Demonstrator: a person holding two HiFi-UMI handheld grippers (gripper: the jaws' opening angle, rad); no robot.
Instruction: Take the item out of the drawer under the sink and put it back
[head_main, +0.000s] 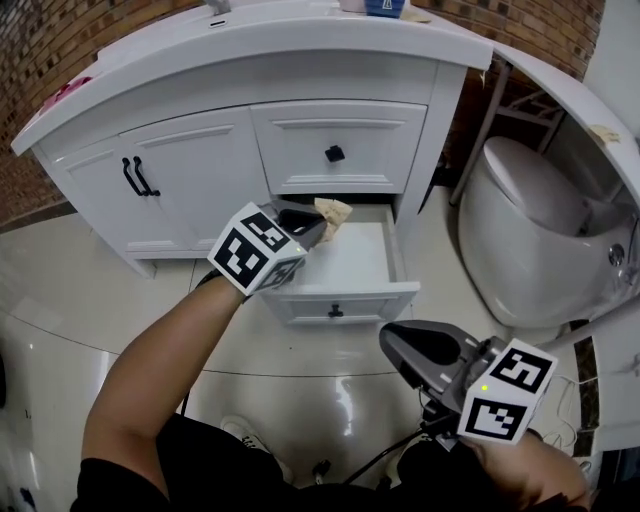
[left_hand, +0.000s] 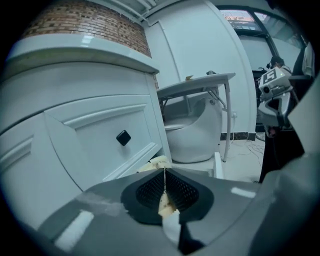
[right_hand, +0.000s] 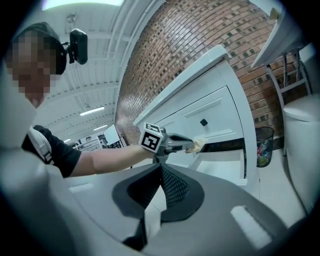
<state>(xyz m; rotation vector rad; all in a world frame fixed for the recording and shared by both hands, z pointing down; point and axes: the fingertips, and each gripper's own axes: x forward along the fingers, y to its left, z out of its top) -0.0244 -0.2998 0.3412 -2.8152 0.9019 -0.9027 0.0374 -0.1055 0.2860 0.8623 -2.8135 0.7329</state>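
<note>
**Operator:** How far along am I?

**Spotter:** About midway, by my reading. The lower drawer (head_main: 342, 297) under the sink is pulled open, and its white bottom looks bare. Your left tongs (head_main: 318, 222) are clamped on the beige wad (head_main: 335, 211), either crumpled cloth or paper. It sticks out past the tips, pinched between the ribbed pads. The wad hangs over the back of the drawer, just under the shut upper drawer (head_main: 337, 150), and it doesn't seem to touch either one. So it's out and in your grip. I can't tell from here whether you're on the lift or the return. What's left is to set it down inside and let go, and maybe push the drawer shut.

**Operator:** And my right side?

**Spotter:** Your right tongs (head_main: 400, 345) are closed on nothing and held low near your body, well away from the drawer.

**Operator:** What about the room?

**Spotter:** You're at a white vanity cabinet (head_main: 190, 170) with a white worktop (head_main: 290, 35), set against a brick wall (head_main: 35, 45). The toilet (head_main: 520, 230) is close on your right, and the floor (head_main: 90, 290) is glossy pale tile. Watch the cables (head_main: 390, 455) near your feet.
</note>
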